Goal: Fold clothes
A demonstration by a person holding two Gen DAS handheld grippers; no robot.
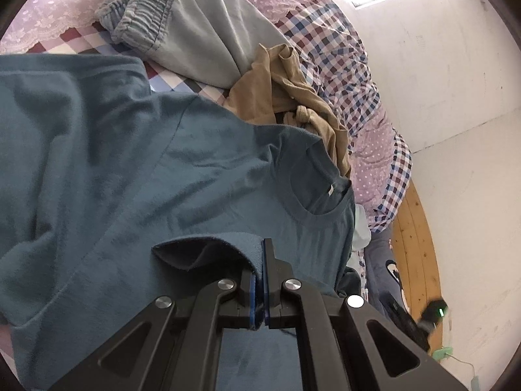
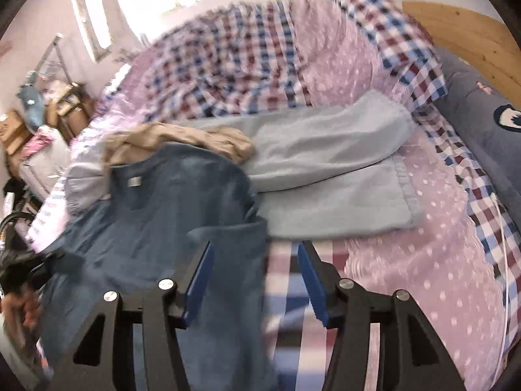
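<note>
My left jaws [image 1: 262, 280] were clamped on a folded edge of the blue T-shirt [image 1: 136, 176]; my right jaws [image 2: 255, 280] stood apart with nothing between them, hanging over the shirt's side edge and the bed [image 2: 423, 277]. The shirt lay spread on the bed ahead of both, its long axis running away from my right jaws toward the collar [image 1: 317, 189]. My left, already holding cloth, was nearer for the coming fold. Only the right view showed the pale blue trousers [image 2: 329, 176] at full length; only the left showed their waistband.
</note>
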